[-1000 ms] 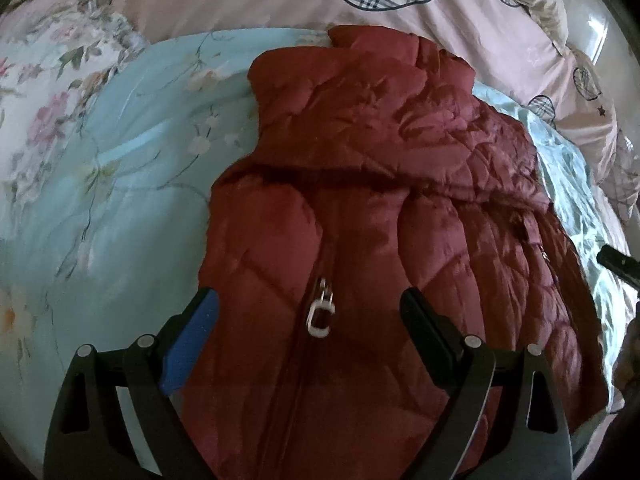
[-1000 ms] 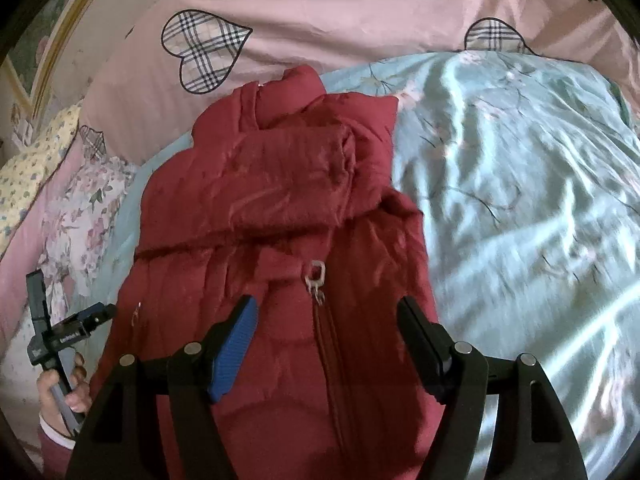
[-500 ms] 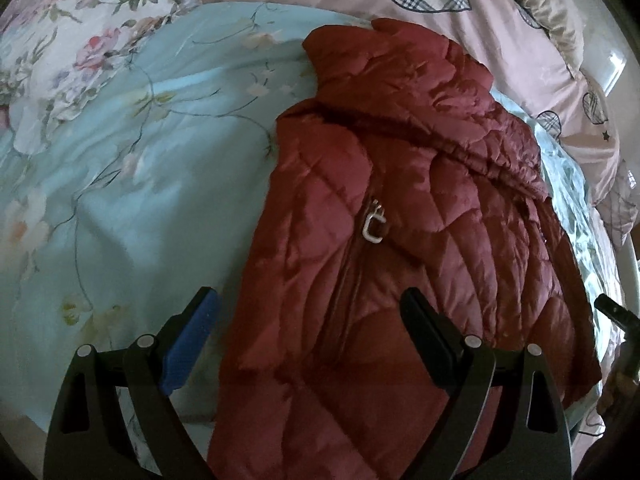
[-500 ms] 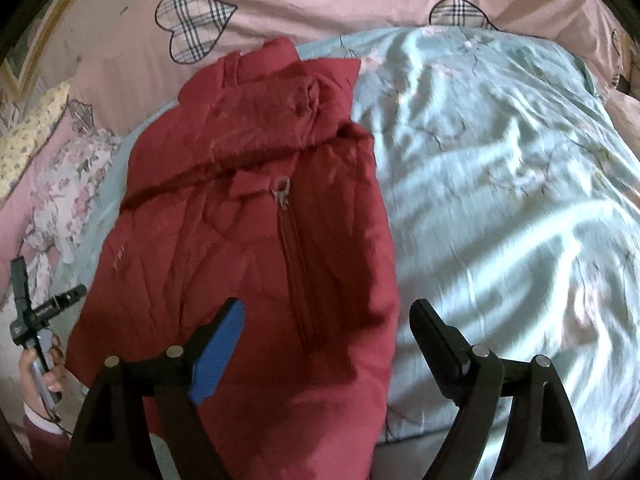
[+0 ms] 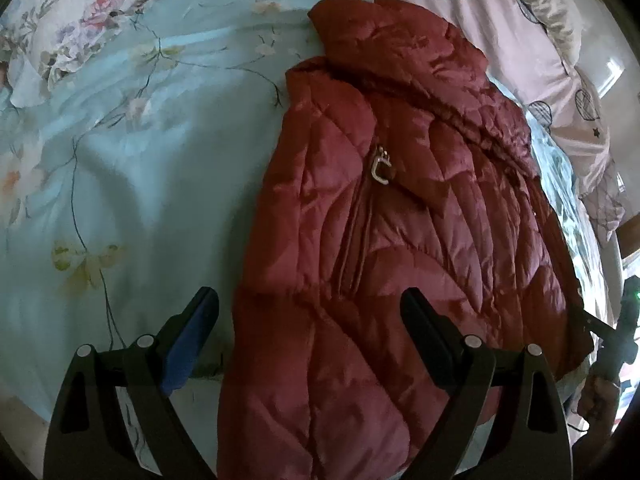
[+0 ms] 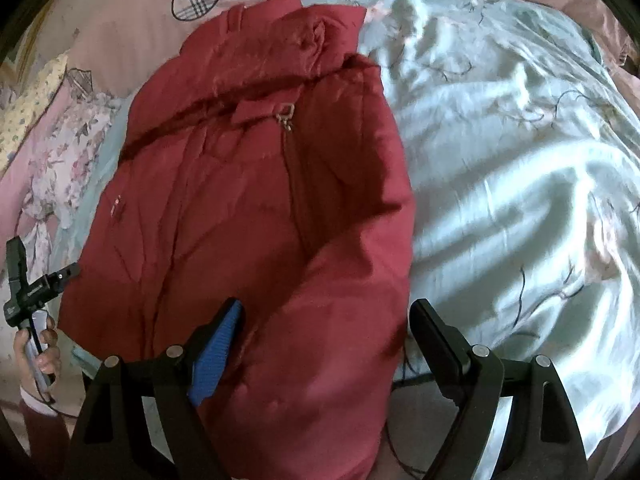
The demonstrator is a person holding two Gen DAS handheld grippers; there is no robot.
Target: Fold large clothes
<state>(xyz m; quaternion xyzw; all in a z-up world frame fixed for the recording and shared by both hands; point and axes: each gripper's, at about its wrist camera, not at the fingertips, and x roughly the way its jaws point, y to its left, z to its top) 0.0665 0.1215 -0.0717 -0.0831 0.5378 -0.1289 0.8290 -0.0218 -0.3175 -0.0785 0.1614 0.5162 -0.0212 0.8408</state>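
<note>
Left wrist view: left tool (image 5: 308, 312) spread wide, holding nothing | right tool (image 6: 326, 320) likewise released | red puffer jacket (image 5: 392, 240) flat on bed (image 5: 140, 140), sleeves folded in, hem nearest | step: likely reaching for hem | next: pinch both hem corners, fold toward collar

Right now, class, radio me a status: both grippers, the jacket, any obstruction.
Left gripper open, holding nothing. Right gripper open, over the hem. Red jacket flat on blue quilt, zipped, sleeves folded in. Nothing in the way.
</note>
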